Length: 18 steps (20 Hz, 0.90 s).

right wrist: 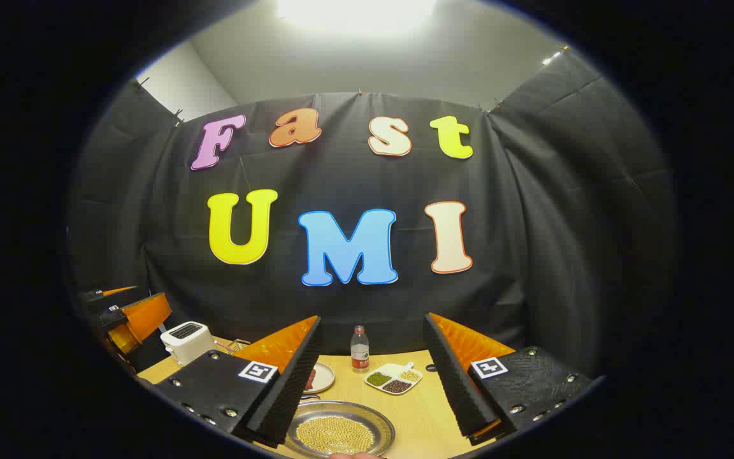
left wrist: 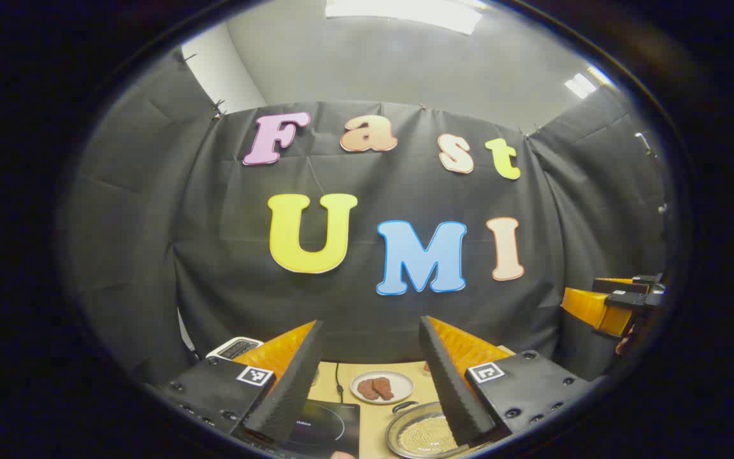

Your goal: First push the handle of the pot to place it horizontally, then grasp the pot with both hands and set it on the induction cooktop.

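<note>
The pot (left wrist: 421, 435) is a shallow metal pan holding yellowish grains, low in the left gripper view under my right finger; its dark handle (left wrist: 405, 405) points toward the back. The black induction cooktop (left wrist: 327, 426) lies just left of it. My left gripper (left wrist: 372, 324) is open, held above the table with nothing between its fingers. In the right gripper view the pot (right wrist: 338, 433) sits low between the fingers. My right gripper (right wrist: 372, 319) is open too, and holds nothing. Each gripper appears in the other's view: the right gripper (left wrist: 590, 306) at the far right, the left gripper (right wrist: 141, 315) at the far left.
On the wooden table (right wrist: 418, 414) stand a white toaster (right wrist: 185, 341), a plate with brown meat pieces (left wrist: 381, 387), a small bottle (right wrist: 359, 349) and a divided dish of beans (right wrist: 394, 379). A cable (left wrist: 338, 379) runs back from the cooktop.
</note>
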{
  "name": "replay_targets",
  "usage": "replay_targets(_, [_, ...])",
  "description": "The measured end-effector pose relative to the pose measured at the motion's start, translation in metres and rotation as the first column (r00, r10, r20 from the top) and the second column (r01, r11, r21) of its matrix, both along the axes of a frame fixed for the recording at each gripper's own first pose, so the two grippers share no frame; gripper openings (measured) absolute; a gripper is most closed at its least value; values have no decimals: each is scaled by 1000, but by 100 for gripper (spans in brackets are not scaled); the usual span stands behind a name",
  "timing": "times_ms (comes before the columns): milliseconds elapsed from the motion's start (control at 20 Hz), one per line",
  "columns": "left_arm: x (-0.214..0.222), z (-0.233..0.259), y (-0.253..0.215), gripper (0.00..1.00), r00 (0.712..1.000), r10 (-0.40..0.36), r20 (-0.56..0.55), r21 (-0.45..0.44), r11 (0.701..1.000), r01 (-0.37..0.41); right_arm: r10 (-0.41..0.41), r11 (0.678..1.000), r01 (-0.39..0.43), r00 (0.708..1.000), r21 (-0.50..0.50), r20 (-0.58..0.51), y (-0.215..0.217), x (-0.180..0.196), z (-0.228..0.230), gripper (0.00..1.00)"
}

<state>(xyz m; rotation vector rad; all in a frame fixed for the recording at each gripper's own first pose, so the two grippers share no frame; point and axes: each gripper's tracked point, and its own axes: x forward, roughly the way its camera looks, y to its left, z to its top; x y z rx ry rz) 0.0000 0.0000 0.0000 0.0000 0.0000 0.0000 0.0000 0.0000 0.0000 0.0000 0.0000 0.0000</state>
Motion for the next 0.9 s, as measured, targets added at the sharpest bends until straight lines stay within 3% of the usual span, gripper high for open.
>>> replay_targets(50, [2,0,2,92,1000,-3,4,-1,1000,3,-3,1000,3,1000,-5,2,2,1,1,95])
replay_targets(150, [7,1,3,99,1000,-23,6,-7,1000,23,-12,1000,12,1000,-9,2,6,3,0,95])
replay_targets(350, [11,2,15,92,999,-33,12,-16,999,33,-23,1000,23,1000,-20,7,15,2,1,95])
replay_targets(550, [12,-5,21,99,998,-60,6,-4,998,60,-27,1000,27,1000,-14,-16,26,4,-10,95])
replay_targets(900, [18,-3,20,93,997,-80,9,10,997,80,22,1000,-20,997,23,-76,37,14,-36,95])
